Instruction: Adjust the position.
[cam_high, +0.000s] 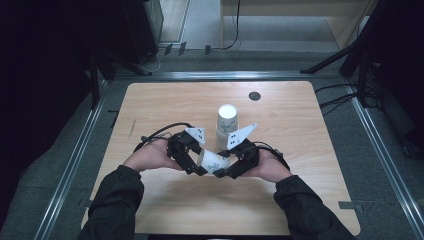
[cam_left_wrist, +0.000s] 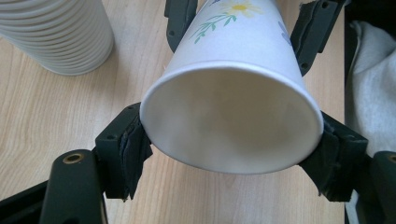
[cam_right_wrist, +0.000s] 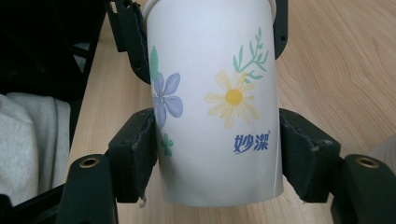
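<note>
Between the two tools, a flowered cup (cam_high: 214, 161) lies level above the counter (cam_high: 165, 100), its long axis running nine to three. Left tool (cam_high: 200, 164) clamps the rim end; right tool (cam_high: 223, 170) clamps the base end. At twelve stands the cup stack (cam_high: 227, 125). The held cup is empty.

stack of cups (cam_high: 226, 125) standing just behind the held paper cup (cam_high: 214, 162), bare table (cam_high: 165, 102) at both sides
</note>
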